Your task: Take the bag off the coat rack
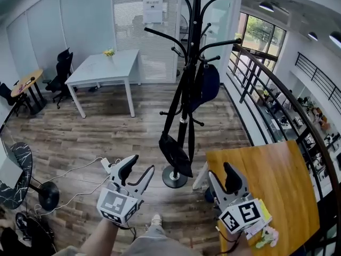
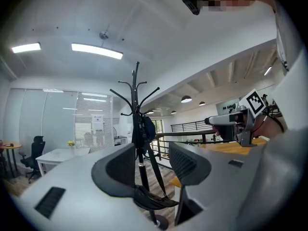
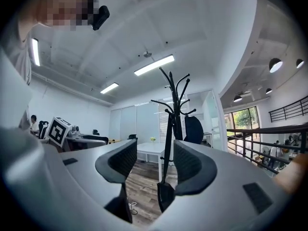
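A black coat rack (image 1: 193, 47) stands on the wood floor ahead of me. A dark navy bag (image 1: 208, 83) hangs from one of its right-hand hooks, and its long black strap (image 1: 175, 152) droops in a loop nearly to the base. My left gripper (image 1: 141, 165) is open, low and left of the rack's base, holding nothing. My right gripper (image 1: 221, 172) is open too, over the corner of the wooden table, also apart from the rack. The left gripper view shows the rack (image 2: 137, 105) and strap (image 2: 150, 200) between the open jaws; the right gripper view shows the bag (image 3: 193, 129) beyond them.
A wooden table (image 1: 277, 196) is close at my right, a dark railing (image 1: 266, 84) beyond it. A white table (image 1: 106, 68) stands behind left of the rack, with black office chairs (image 1: 61, 73) farther left. A round black table (image 1: 16, 169) and floor cables (image 1: 80, 169) lie at left.
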Demonstrator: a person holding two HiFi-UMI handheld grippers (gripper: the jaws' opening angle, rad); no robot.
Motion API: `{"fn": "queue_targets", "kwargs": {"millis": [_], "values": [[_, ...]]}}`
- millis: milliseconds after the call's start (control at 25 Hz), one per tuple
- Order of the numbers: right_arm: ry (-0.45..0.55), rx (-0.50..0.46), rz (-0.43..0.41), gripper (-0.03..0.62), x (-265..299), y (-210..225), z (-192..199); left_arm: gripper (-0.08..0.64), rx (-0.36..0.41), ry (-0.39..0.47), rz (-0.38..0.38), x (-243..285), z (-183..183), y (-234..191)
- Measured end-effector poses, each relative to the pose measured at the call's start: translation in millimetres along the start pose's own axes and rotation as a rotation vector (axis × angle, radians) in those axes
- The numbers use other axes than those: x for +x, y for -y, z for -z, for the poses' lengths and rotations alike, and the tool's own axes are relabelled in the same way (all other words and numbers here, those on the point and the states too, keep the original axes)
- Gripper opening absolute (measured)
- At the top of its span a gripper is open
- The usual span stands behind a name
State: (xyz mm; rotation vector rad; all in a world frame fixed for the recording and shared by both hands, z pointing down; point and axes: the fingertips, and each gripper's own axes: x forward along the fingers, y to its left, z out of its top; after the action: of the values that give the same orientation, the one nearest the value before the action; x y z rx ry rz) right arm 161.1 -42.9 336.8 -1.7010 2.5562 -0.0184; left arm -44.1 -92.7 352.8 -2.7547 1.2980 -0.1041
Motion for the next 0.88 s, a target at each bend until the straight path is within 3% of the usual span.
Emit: {"fn": "queue_targets", "kwargs": {"millis": [440, 880], "values": [[-0.032, -0.021, 0.095, 0.233, 130.0, 54.1, 9.3, 0.233, 0.03, -0.024, 0.086, 120.0, 11.5, -79.2], [-0.097, -0.006, 0.151, 0.236, 214.8, 86.8, 42.8, 0.232, 0.034, -0.035, 0.183, 209.3, 34.9, -103.5]]}}
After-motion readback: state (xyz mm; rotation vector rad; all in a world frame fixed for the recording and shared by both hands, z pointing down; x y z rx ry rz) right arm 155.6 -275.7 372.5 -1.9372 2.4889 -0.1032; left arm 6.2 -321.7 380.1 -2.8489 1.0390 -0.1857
